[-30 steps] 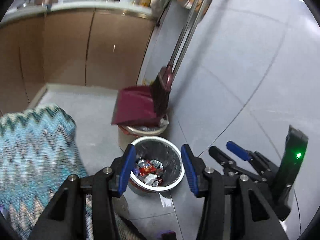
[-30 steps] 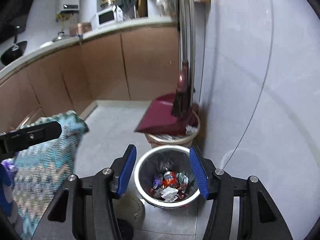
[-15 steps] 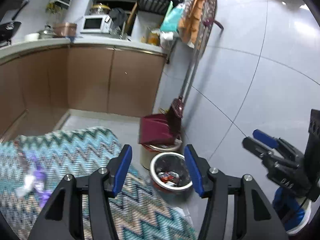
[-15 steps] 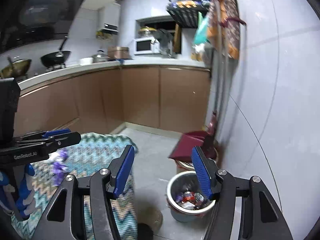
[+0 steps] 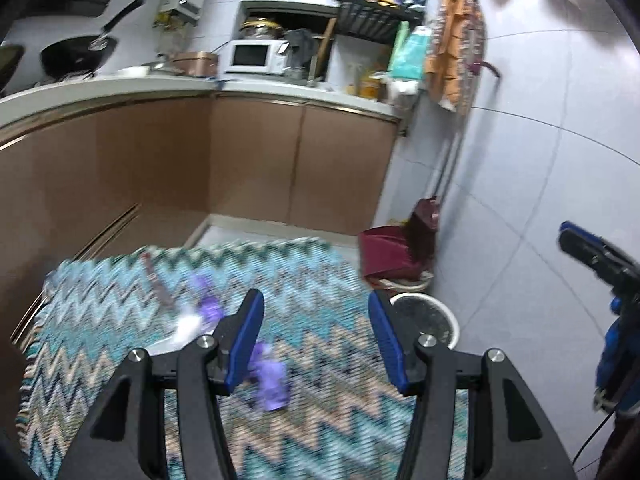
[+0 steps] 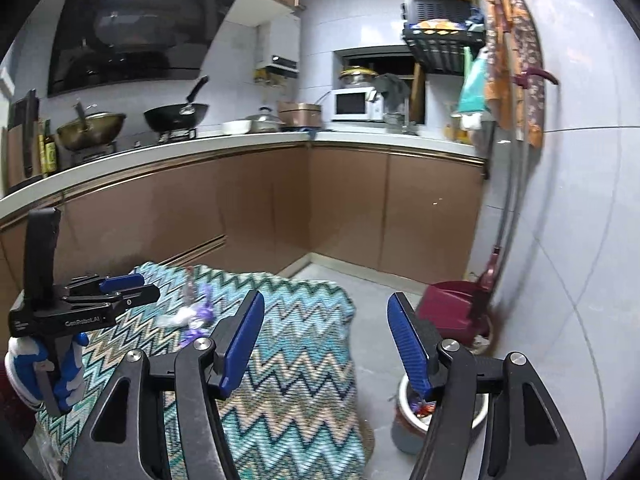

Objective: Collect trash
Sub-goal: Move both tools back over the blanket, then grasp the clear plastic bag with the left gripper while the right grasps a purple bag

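A tiled kitchen with brown base cabinets under a pale counter fills the background, a white microwave standing on the counter in the corner and a black wok on the stove to the left. In the foreground a table is covered by a zigzag cloth in teal, blue and beige, which hangs over the table edge toward the grey floor. Against the right wall a maroon dustpan and broom rest on top of a pale bin, and just in front of it stands a round metal trash can on the floor, beside the table's right edge; coloured wrappers show inside it in the right wrist view. The left gripper hangs above the cloth with its blue pads apart at a middling width and nothing between them. The right gripper is over the table's right edge with its jaws opening and empty. The trash left on the cloth is small: purple wrappers just by the left gripper's left pad, a crumpled white piece farther back, and a dark strip beyond that, all blurred.
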{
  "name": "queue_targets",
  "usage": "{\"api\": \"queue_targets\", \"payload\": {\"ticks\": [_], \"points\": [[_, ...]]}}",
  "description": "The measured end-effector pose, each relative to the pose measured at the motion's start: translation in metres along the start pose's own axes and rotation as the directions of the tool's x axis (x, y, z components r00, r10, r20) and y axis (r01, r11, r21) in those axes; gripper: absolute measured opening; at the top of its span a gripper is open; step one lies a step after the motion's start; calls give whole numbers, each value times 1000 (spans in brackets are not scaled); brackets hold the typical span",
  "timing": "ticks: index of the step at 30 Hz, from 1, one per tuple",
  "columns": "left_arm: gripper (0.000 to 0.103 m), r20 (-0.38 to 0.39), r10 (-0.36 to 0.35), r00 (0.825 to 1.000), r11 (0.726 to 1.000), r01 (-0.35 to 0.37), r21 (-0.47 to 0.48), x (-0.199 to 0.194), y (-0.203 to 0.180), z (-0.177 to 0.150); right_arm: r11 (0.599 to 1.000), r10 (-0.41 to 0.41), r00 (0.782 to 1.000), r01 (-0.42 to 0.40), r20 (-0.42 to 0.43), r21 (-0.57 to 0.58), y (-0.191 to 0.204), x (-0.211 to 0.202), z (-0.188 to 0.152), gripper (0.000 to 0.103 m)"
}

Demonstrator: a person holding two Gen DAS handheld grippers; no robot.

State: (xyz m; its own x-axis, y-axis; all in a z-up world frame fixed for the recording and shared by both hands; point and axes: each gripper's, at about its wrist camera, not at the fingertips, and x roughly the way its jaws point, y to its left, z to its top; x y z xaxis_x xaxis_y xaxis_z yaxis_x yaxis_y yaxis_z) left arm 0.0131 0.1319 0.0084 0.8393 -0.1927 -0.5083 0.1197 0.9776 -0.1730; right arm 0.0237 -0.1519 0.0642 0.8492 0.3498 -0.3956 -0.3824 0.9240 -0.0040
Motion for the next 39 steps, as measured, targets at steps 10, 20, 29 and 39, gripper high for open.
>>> {"api": "queue_targets", "payload": {"ticks": [10,20,29,39], "points": [[52,-86,136,987,989,-140,-50,23,98,-35,988,151,981,-154,-122,-23,47,75,-18,65],[52,-186,145,972,989,-143,24,96,127,-44,951,293,912,-308,-286,-9,103,168,-49,69],[52,-279,89,956,995,-98,-18,143,150,-64,919,361,846,-393,-393,-4,141,239,-73,71],[16,-315,2,949,999,-13,-31,150,146,-68,901,404,787,-430,-465,55,152,281,-96,59]]}}
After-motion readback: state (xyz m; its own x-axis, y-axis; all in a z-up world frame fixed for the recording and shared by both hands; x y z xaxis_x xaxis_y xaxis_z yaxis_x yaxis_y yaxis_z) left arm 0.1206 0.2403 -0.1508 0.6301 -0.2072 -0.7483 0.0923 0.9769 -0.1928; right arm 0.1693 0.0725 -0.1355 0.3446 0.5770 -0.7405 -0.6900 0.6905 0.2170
